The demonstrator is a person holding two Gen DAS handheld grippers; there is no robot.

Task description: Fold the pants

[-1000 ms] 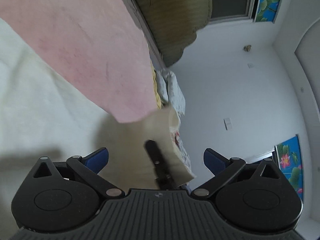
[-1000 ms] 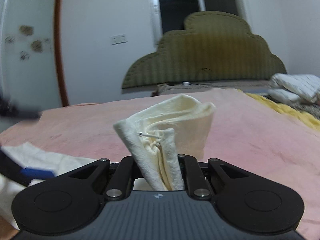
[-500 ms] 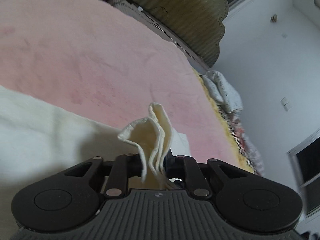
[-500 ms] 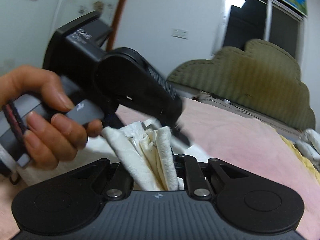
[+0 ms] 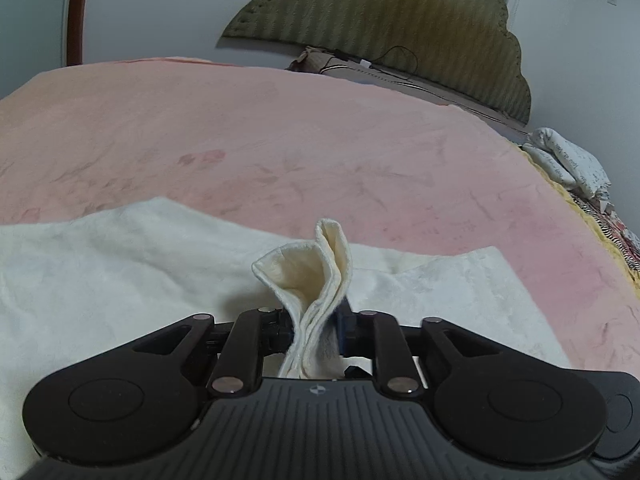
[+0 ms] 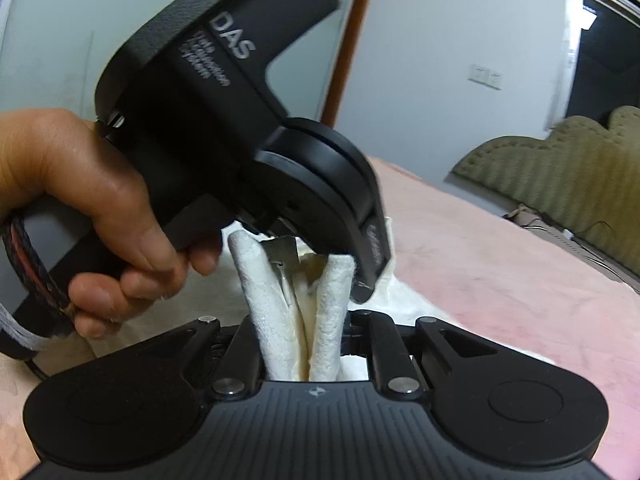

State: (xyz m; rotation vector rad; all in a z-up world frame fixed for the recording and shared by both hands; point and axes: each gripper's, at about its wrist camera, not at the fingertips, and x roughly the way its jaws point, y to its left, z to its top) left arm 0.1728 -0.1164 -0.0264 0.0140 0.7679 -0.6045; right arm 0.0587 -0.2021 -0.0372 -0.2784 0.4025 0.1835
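Observation:
The cream pants (image 5: 120, 272) lie spread on the pink bed cover. A bunched fold (image 5: 316, 276) of them stands up between the pads of my left gripper (image 5: 316, 324), whose jaws are opening slightly while still pinching it. My right gripper (image 6: 304, 344) is shut on another thick bunch of the pants (image 6: 276, 320). In the right wrist view the left gripper (image 6: 360, 280) sits right above that bunch, almost touching it, held by a person's hand (image 6: 100, 208). The two grippers are close together.
The pink bed cover (image 5: 320, 140) stretches ahead to an olive padded headboard (image 5: 400, 28). Folded patterned bedding (image 5: 568, 160) lies at the bed's right edge. A brown door frame (image 5: 74, 12) stands against the white wall on the left.
The left gripper, open a second ago, closed on a fold of the pants and rolled level. The right gripper carried its bunch toward the left one, which now fills its view.

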